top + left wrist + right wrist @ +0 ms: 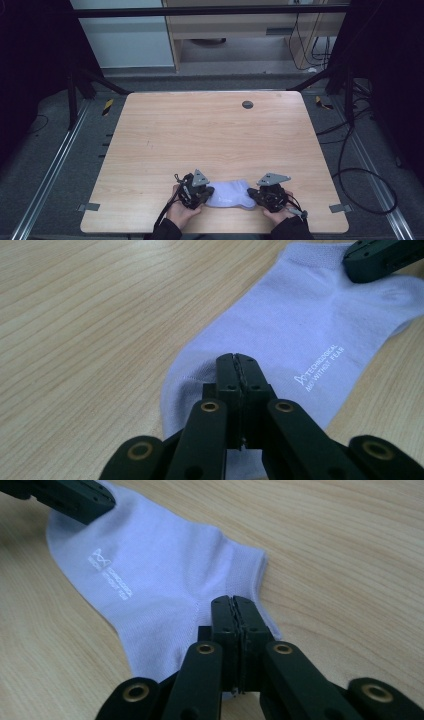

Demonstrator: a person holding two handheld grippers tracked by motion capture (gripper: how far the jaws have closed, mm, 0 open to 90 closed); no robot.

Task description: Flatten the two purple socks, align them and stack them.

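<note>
On the table, each closed gripper pins the sock's ends.

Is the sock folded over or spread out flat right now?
Spread flat: the sock lies full length on the table, its printed lettering showing, no layer doubled over.

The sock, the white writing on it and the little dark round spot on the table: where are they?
sock (229, 194), high view, its middle between the two grippers.
white writing (320, 368), left gripper view, middle of the print.
dark round spot (247, 104), high view, its centre, far side of the table.
</note>
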